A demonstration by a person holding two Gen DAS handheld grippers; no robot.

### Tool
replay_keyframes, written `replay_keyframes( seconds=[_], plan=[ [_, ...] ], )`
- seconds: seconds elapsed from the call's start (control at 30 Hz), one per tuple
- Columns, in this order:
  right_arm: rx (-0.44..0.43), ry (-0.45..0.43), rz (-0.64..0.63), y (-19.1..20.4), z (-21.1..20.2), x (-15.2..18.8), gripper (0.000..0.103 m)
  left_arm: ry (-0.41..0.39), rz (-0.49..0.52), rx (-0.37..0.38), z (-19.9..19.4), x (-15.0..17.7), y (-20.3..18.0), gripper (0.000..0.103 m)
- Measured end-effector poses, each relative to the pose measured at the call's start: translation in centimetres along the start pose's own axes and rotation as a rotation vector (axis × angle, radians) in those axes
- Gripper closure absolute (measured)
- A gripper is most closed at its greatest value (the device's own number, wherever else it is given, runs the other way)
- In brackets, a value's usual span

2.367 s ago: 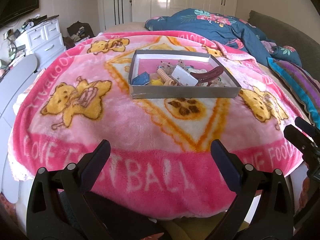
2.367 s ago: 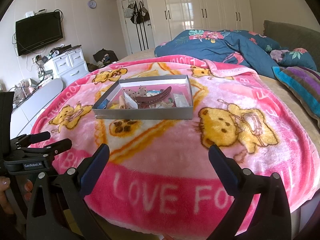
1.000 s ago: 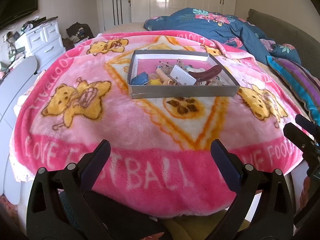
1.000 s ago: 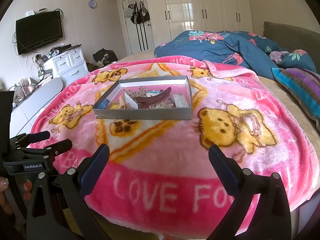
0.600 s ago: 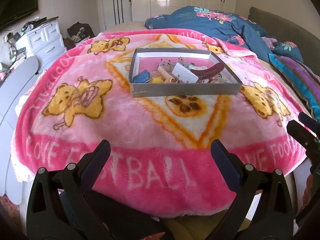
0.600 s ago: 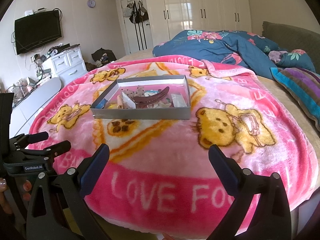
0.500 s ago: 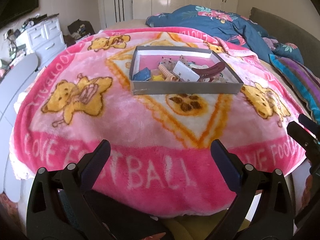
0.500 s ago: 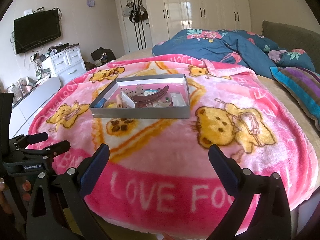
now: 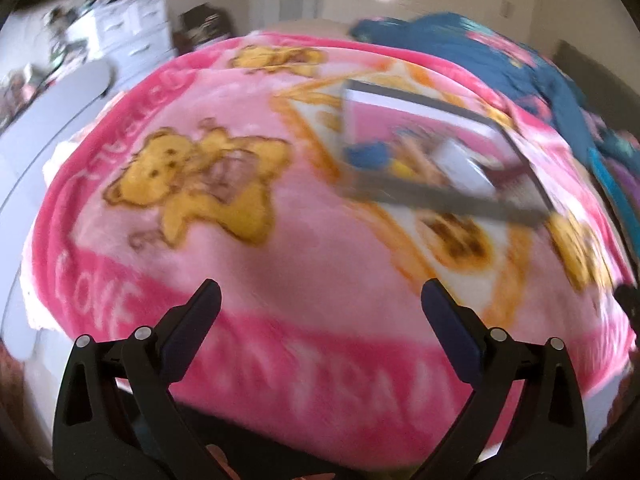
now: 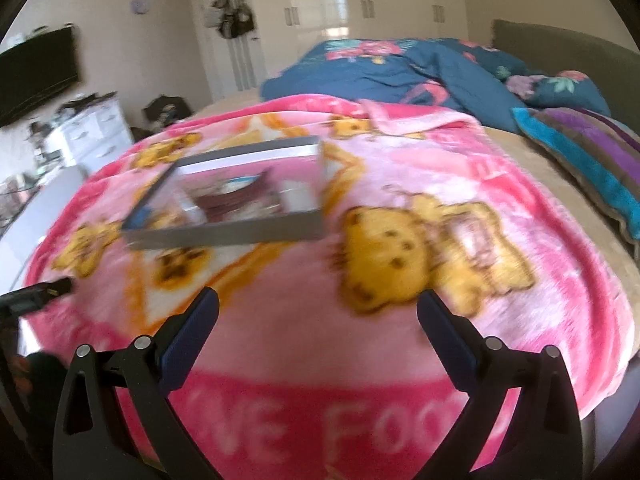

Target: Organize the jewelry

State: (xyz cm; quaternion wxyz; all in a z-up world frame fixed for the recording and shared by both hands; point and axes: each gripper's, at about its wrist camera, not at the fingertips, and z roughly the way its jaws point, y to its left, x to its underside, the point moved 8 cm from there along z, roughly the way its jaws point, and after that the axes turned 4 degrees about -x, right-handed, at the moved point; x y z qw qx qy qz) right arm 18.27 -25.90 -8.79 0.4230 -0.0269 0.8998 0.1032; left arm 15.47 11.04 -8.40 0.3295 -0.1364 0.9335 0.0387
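Observation:
A shallow grey box [image 9: 448, 200] holding mixed jewelry and hair items sits on a pink bear-print blanket [image 9: 280, 248]; both now views are motion-blurred. In the right wrist view the box [image 10: 228, 234] lies left of centre, with a dark red hair claw [image 10: 232, 200] inside. My left gripper [image 9: 320, 304] is open and empty above the blanket's near edge, well short of the box. My right gripper [image 10: 318, 312] is open and empty, also short of the box. The left gripper's tip [image 10: 44, 292] shows at the right wrist view's left edge.
A blue floral duvet [image 10: 400, 68] and a striped pillow [image 10: 592, 160] lie at the back right of the bed. White drawers [image 9: 132, 32] stand to the left, a TV [image 10: 36, 76] hangs on the wall, wardrobes [image 10: 340, 4] stand behind.
Both grippers have moved forward and risen over the blanket, closer to the box. The left view has swung left and tilted. Both stay open and empty.

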Motion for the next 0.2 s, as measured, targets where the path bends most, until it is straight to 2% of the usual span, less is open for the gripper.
replay_keyframes(
  seconds=[0.1, 0.2],
  plan=[
    [0.101, 0.015, 0.025, -4.0, 3.1, -2.1, 0.004, 0.003, -0.049, -0.105, 3.3, -3.8, 3.7, 0.009],
    [0.211, 0.084, 0.057, -9.1, 8.0, -4.0, 0.004, 0.015, -0.129, -0.21, 7.3, -7.5, 7.9, 0.009]
  ],
)
